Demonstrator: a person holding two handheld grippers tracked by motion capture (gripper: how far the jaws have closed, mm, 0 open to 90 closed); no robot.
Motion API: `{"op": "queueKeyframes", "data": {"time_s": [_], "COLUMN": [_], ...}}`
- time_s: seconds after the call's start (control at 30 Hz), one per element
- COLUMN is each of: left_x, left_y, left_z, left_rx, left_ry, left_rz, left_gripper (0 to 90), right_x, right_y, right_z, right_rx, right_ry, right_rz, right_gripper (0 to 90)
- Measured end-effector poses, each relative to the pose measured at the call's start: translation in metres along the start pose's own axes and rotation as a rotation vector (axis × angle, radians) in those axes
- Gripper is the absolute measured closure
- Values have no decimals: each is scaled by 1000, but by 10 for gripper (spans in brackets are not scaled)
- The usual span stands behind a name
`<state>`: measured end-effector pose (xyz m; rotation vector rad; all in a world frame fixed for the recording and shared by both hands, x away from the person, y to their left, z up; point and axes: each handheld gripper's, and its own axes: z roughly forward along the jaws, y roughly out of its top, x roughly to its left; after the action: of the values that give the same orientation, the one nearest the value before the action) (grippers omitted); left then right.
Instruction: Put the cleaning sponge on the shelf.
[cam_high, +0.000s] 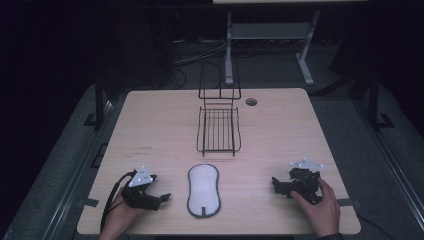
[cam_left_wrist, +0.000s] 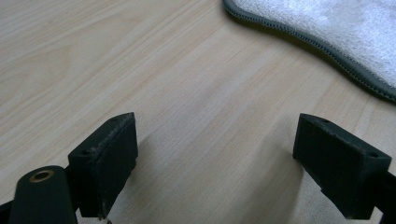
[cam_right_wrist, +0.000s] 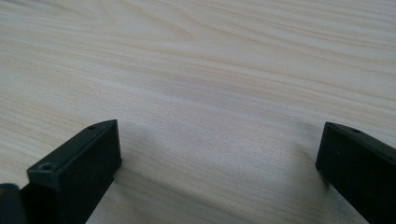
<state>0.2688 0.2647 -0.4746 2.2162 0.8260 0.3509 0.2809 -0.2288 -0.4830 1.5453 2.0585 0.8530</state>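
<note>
Lower centre of the high view, the cloth (cam_high: 203, 190) lies flat between the left gripper (cam_high: 161, 199) and right gripper (cam_high: 278, 186); both rest on the table (cam_high: 150, 125) with jaws wide and empty, apparently poised to grasp it; the wire rack (cam_high: 218, 130) stands beyond.

Both hands low at near edge: left gripper (cam_high: 159, 198) & right gripper (cam_high: 278, 185) w/ jaws wide apart, nothing between.

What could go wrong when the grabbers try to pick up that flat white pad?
The white pad lies flat on the table, so the open left gripper might scrape the wood and only push it along. Its grey edge looks thin, so the jaws could slip off. The wire rack stands just beyond the pad, and a floppy pad might catch on it if it is carried that way.
</note>
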Motion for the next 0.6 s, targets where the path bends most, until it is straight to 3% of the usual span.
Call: {"op": "queueKeyframes", "data": {"time_s": [0.17,0.23,0.3,0.47,0.6], "left_x": [2,1,0,0,-1], "left_y": [3,5,8,19,27], "left_z": [-1,-2,-3,-7,-7], "left_rx": [16,13,14,-6,-21], "left_ry": [-8,-14,-27,-56,-73], "left_rz": [-8,1,-4,-3,16], "left_gripper": [151,231,253,431,625], "right_x": [0,0,0,0,0], "right_y": [0,0,0,0,0], "right_z": [0,0,0,0,0], "right_rx": [-1,-1,-1,-1,-1], "right_ry": [0,0,0,0,0], "right_rz": [1,1,1,1,1], "right_gripper": [0,0,0,0,0]}}
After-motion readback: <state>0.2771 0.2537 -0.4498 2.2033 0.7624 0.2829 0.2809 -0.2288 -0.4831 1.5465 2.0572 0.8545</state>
